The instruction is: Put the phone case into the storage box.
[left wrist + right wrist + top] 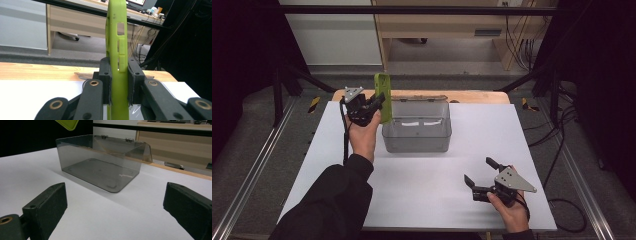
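The right hand-held gripper (477, 175) hovered wide apart over the white table (422, 195); the left hand-held gripper (379, 102) clamped the green phone case (383, 95) upright beside the clear box (417, 127), wooden desk (442, 25) behind.

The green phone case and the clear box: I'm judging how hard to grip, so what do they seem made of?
The green phone case looks like matte, soft silicone or rubber: dull surface, moulded button bumps, rounded cut-outs. The clear box seems rigid smoke-tinted plastic, probably acrylic: glossy see-through walls, small hinges at the lid.
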Available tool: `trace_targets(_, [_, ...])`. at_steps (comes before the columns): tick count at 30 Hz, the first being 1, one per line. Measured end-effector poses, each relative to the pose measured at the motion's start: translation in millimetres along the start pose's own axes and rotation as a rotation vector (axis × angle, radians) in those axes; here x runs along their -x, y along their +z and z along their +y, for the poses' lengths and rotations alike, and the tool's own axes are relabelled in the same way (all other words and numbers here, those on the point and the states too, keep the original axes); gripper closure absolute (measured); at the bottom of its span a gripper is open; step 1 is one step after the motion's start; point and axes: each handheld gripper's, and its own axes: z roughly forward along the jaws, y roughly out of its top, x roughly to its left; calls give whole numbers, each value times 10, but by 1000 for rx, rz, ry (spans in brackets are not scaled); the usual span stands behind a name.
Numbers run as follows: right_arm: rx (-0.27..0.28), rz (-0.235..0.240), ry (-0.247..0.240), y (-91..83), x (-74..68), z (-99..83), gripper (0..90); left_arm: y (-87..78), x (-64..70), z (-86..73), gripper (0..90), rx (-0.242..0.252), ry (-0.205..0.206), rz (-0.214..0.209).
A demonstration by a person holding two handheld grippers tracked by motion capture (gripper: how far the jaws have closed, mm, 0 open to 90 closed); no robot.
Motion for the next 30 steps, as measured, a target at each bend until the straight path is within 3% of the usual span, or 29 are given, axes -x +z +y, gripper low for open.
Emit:
trace_targets(8, [8,18,0,-4,11,-7,51,43,42,-46,770,-26,29,17])
trace_targets(12, [19,30,26,4,36,-32,56,51,55,-54,769,-26,28,11])
trace_targets(24, [47,23,-42,20,-30,-33,58,48,42,-89,769,-33,17,-11])
trace_targets(30, [35,21,-33,28,-35,-35,56,59,7,-134,769,-35,19,-3])
